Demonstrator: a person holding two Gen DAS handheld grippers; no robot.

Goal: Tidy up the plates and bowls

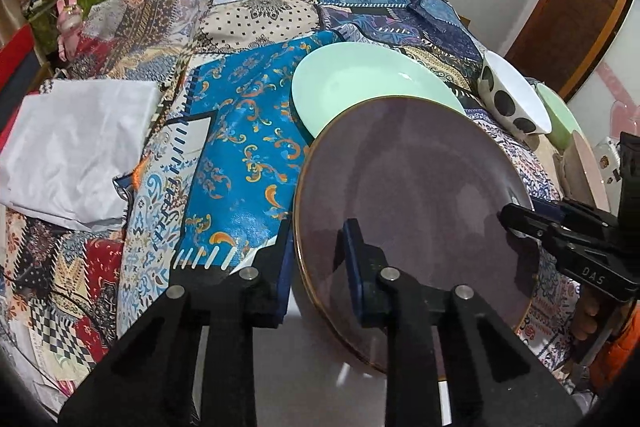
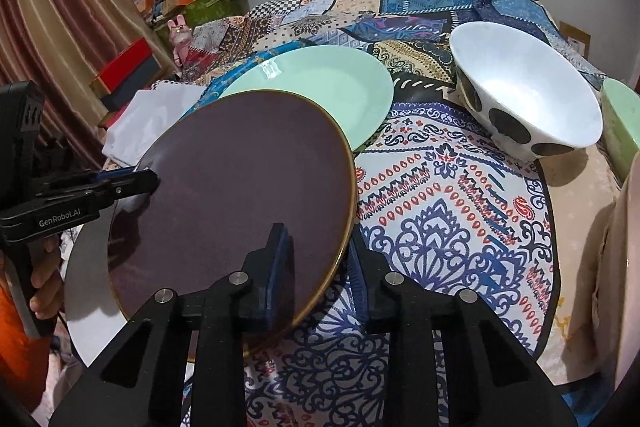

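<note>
- Nearest, the left claw [image 1: 320,259] pinches the left edge of the purple plate [image 1: 412,211], one pad on top of the rim and one beneath it.
- The right claw [image 2: 320,267] is pinched on the opposite edge of that plate in the same way; in the left wrist view it comes in from the right side.
- The purple plate appears tilted, its near part out past the edge of the desk [image 2: 460,211], which wears a patterned cloth; its far rim overlaps the green plate [image 2: 320,83]. Whether the two plates touch I cannot tell.
- Step in hand, as I judge it: a two-handed carry of the purple plate to stack it on the green plate.
- The next move calls for both hands to travel together and level, centre the plate over the green one, lower it, then release.
- Farther right stands a white bowl with dark spots [image 2: 528,95], with a green bowl [image 2: 620,123] just beside it, still to be sorted.
- Far left lies a folded white cloth [image 1: 76,147].
</note>
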